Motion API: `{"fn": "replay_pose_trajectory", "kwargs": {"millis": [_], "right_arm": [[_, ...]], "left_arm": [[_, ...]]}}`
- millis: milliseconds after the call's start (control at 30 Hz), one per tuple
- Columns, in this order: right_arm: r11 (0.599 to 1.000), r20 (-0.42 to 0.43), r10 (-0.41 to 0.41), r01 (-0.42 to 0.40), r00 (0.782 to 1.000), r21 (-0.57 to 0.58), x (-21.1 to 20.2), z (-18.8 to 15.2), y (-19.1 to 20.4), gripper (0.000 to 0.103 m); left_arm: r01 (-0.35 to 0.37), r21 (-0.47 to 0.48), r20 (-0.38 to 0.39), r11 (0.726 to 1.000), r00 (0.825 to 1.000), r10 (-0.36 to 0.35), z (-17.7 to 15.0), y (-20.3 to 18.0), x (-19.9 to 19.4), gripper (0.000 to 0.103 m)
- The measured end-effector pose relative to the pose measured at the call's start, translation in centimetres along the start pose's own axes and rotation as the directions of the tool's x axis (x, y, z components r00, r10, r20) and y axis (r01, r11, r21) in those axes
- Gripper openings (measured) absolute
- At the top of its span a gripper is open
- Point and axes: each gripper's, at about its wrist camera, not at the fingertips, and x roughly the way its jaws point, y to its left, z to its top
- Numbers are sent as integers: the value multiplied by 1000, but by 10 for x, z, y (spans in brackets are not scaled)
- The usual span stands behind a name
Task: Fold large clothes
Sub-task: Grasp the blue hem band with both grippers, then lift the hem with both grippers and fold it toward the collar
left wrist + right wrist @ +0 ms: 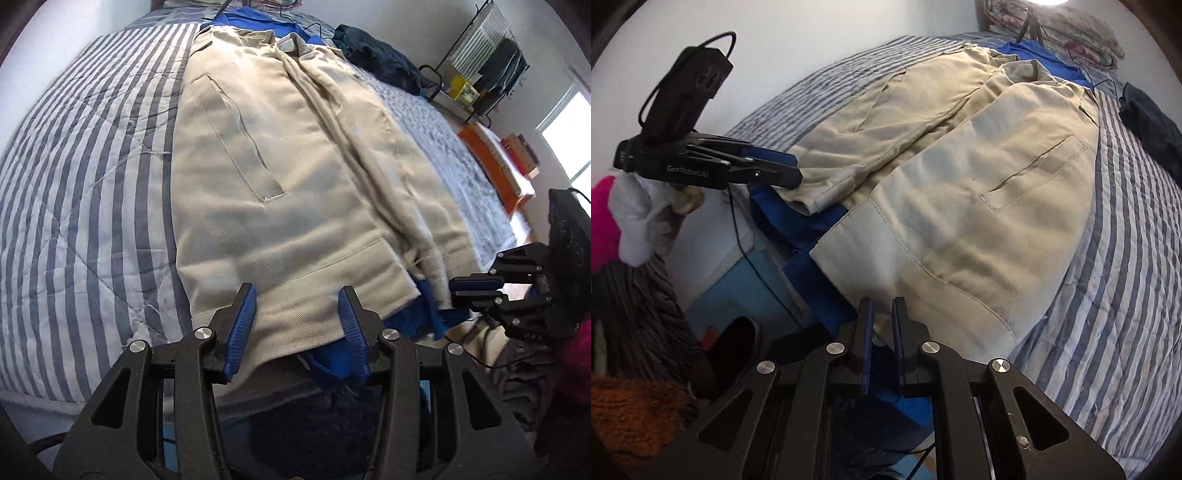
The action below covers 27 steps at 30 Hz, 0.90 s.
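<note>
"GenRobot.AI" is printed in pale letters on the side of the left gripper (783,166), as seen in the right wrist view; no other writing can be read.

A beige coat (280,184) is laid flat on a striped bed (85,177), collar toward the far end, hem at the near edge. It is spread over a blue garment (428,310), which is seen at the hem and again by the collar.

Left gripper (297,325): fingers set wide apart, w/ the coat's hem lying between them; nothing is pinched. Right gripper (882,332): fingers drawn close together, a narrow gap left, w/ a bit of beige hem seen in the gap; whether the cloth is actually clamped cannot be told. In the left wrist view the right gripper (476,291) is seen at the coat's right hem corner.

Other things: a dark garment (380,59) is bunched on the bed's right side, apart from the coat. Pillows (1067,33) are stacked at the head of the bed, w/ a small tripod (1030,24) in front of them. A black rack (476,62) w/ hung clothes and a yellow box (463,90) are set beside the bed. A window (569,133) is seen at far right. Pink cloth (602,221) and white cloth (635,218) are piled at lower left of the right wrist view.
</note>
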Motion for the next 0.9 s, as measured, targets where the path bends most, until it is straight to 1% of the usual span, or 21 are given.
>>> {"fn": "replay_pose_trajectory", "kwargs": {"millis": [33, 67, 100, 133, 167, 200, 233, 267, 300, 333, 433, 533, 567, 600, 633, 667, 700, 733, 767, 867, 900], "right_arm": [[999, 18, 20, -21, 1000, 27, -7, -1, -5, 10], [997, 47, 37, -40, 998, 61, -16, -1, -12, 18], [994, 84, 37, -45, 996, 99, -24, -3, -18, 33], [990, 121, 29, -45, 992, 136, -29, -4, -26, 42], [979, 174, 5, -41, 985, 202, -39, -5, -39, 56], [969, 201, -17, -33, 979, 245, -44, -6, -47, 60], [953, 215, -44, -24, 976, 304, -47, -7, -60, 60], [936, 203, -46, -29, 978, 350, -44, -8, -70, 60], [920, 185, -33, -42, 982, 389, -39, -10, -79, 60], [904, 169, -12, -61, 985, 423, -32, -11, -87, 60], [864, 137, 75, -133, 988, 485, -11, -18, -99, 60], [821, 144, 193, -240, 970, 517, 8, -24, -100, 58], [817, 134, 211, -250, 968, 520, 14, -24, -99, 47], [825, 120, 201, -234, 972, 515, 17, -24, -97, 41], [833, 121, 196, -230, 973, 503, 16, -23, -94, 39], [839, 122, 198, -232, 973, 493, 15, -22, -94, 32], [839, 121, 195, -229, 973, 494, 14, -21, -95, 25], [837, 121, 193, -228, 974, 498, 11, -24, -94, 23], [838, 121, 189, -225, 974, 498, 7, -24, -93, 21], [862, 116, 161, -197, 980, 468, 2, -21, -87, 21], [869, 111, 153, -188, 982, 458, 3, -20, -86, 22]], "left_arm": [[26, -26, 4, 999, 1000, -26, 2, 3, -7, 46], [45, -43, 11, 998, 999, -45, 5, 5, -14, 47], [61, -60, 31, 996, 998, -60, 7, 10, -22, 51], [66, -71, 63, 995, 996, -62, 10, 15, -34, 54], [61, -76, 81, 995, 995, -55, 11, 18, -40, 60], [46, -90, 104, 995, 994, -36, 14, 26, -48, 64], [37, -104, 111, 994, 994, -25, 17, 32, -49, 65], [34, -143, 110, 989, 994, -18, 19, 44, -49, 66], [44, -184, 100, 982, 995, -26, 19, 55, -47, 67], [71, -232, 80, 970, 995, -53, 18, 66, -41, 67], [140, -316, 13, 938, 990, -143, 12, 86, -21, 67], [167, -341, -22, 925, 982, -185, 11, 89, -5, 67], [177, -344, -34, 922, 979, -200, 11, 88, 2, 66], [175, -342, -46, 923, 978, -203, 11, 87, 7, 66], [166, -334, -50, 928, 980, -194, 11, 84, 9, 66], [164, -318, -43, 934, 981, -187, 11, 80, 8, 61], [165, -299, -53, 940, 981, -189, 13, 75, 9, 33], [154, -293, -61, 944, 982, -179, 13, 72, 10, 31], [158, -292, -51, 943, 982, -181, 13, 69, 8, 31], [173, -285, -37, 943, 981, -191, 14, 66, 6, 32], [169, -298, -39, 940, 981, -189, 14, 68, 8, 39]]}}
